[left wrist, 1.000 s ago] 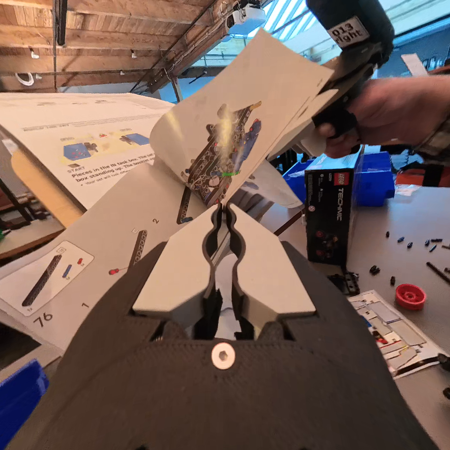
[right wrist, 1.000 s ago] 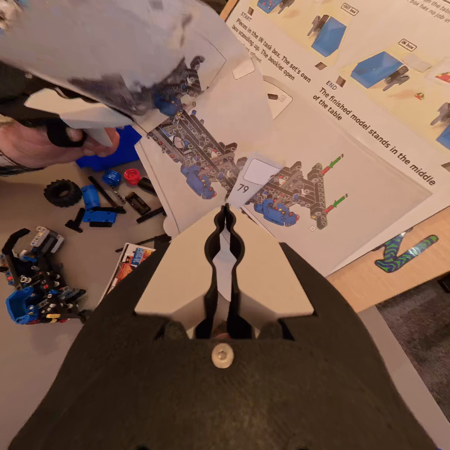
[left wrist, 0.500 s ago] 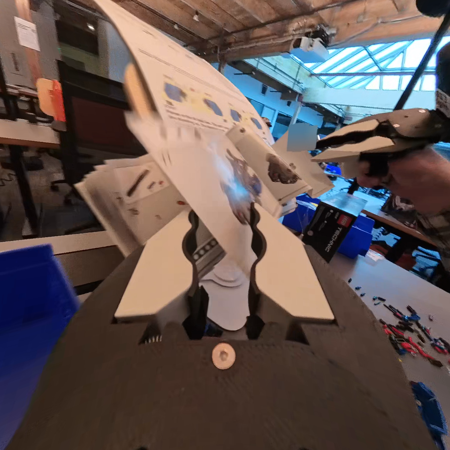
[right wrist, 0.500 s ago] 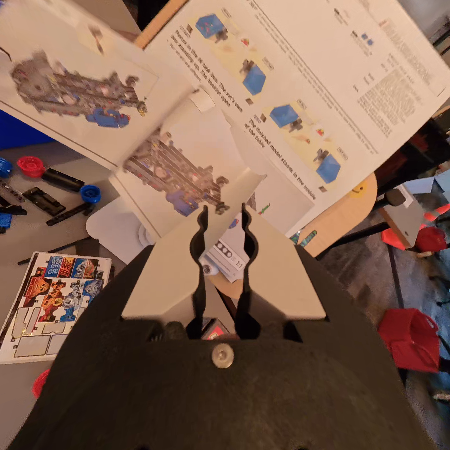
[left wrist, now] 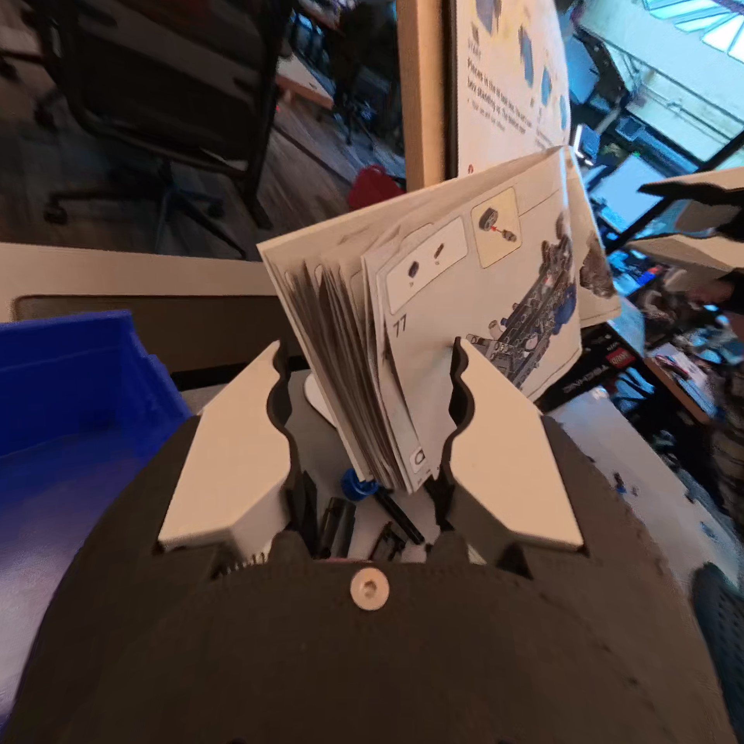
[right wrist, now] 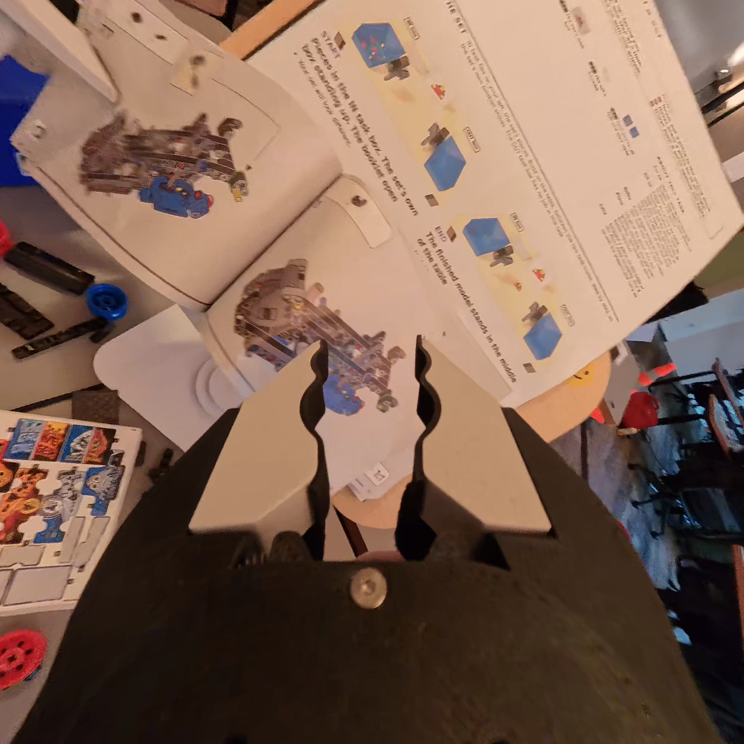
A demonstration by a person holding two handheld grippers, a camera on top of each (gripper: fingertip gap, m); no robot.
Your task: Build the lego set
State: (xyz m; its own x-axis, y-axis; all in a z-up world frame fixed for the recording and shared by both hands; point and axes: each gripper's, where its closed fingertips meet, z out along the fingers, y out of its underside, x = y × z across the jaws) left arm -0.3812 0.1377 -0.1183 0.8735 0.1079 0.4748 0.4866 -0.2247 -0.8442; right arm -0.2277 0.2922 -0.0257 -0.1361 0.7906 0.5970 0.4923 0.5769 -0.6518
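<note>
The instruction booklet (left wrist: 463, 282) stands upright on a white stand (right wrist: 161, 362), its pages fanned and open at drawings of the black and blue model. My left gripper (left wrist: 368, 348) is open, low at the booklet's bottom edge, with the fanned pages between its jaws. My right gripper (right wrist: 370, 344) is open and empty, above the booklet's right page (right wrist: 322, 342). It also shows at the far right of the left wrist view (left wrist: 640, 215). A blue wheel hub (left wrist: 358, 485) and black beams (left wrist: 334, 527) lie under the booklet's edge.
A blue bin (left wrist: 80, 402) stands at the left. A large printed sheet (right wrist: 523, 161) leans on a wooden board behind the booklet. A sticker sheet (right wrist: 52, 503), a red wheel (right wrist: 18, 660), a blue hub (right wrist: 106, 300) and a black beam (right wrist: 48, 265) lie on the grey table. A black box (left wrist: 596, 378) stands beyond.
Both grippers have opened and let go of the booklet pages they pinched. The lifted pages have fallen back. My left gripper has dropped lower and swung left; my right has drawn back.
</note>
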